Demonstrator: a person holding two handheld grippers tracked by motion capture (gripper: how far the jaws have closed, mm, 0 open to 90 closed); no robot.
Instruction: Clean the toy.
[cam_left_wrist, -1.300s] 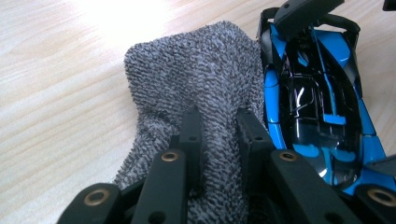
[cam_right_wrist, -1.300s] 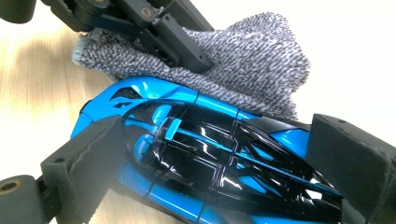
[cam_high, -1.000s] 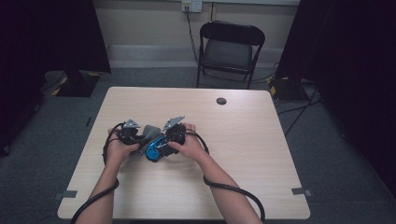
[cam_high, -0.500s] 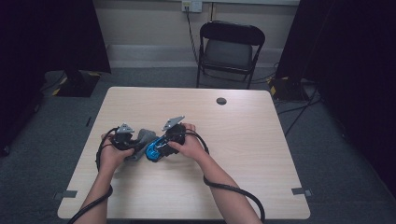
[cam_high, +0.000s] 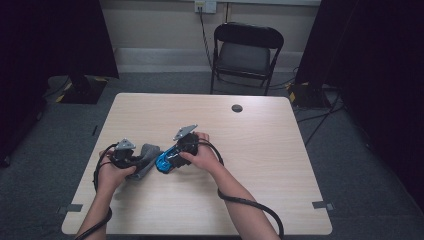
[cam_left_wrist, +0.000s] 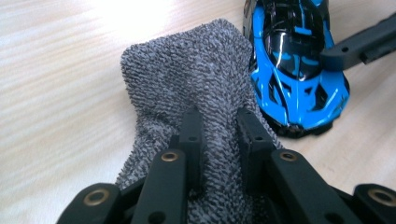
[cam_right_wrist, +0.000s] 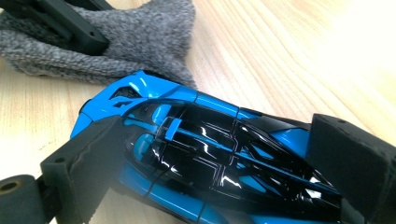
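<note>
A person sits at a pale wooden table (cam_high: 260, 150), forearms coming in from the bottom of the high view, a black two-jaw gripper in each hand. The left gripper (cam_high: 135, 161) and the right gripper (cam_high: 172, 159) meet near the table's left-front part, their tips close together.

In the left gripper view, the two black jaws are pinched almost together on a fold of grey, looped terry cloth (cam_left_wrist: 187, 93) — the fabric bunches up between the pads and spreads out flat on the table beyond them. Just beside the cloth's right edge lies a glossy blue and black toy sports car (cam_left_wrist: 296, 65), its body touching or nearly touching the fabric. One jaw of the other gripper crosses the car's upper right side.

The right gripper view looks along the car (cam_right_wrist: 201, 154) at close range: its jaws stand fairly wide apart, one foam-faced pad against each side of the car, gripping it across its body. The car rests on the wood, tilted diagonally in this view. Behind it the grey cloth (cam_right_wrist: 140, 37) lies with one corner reaching the car's nose, and a jaw of the left gripper presses on the cloth at the upper left.

The high view adds the surroundings — a black folding metal chair (cam_high: 245, 55) behind the table, a small dark round cap (cam_high: 237, 108) near the table's far edge, and thick black cables (cam_high: 250, 205) trailing from the grippers. There the cloth (cam_high: 146, 159) is a small grey patch and the car (cam_high: 164, 162) a spot of blue.
</note>
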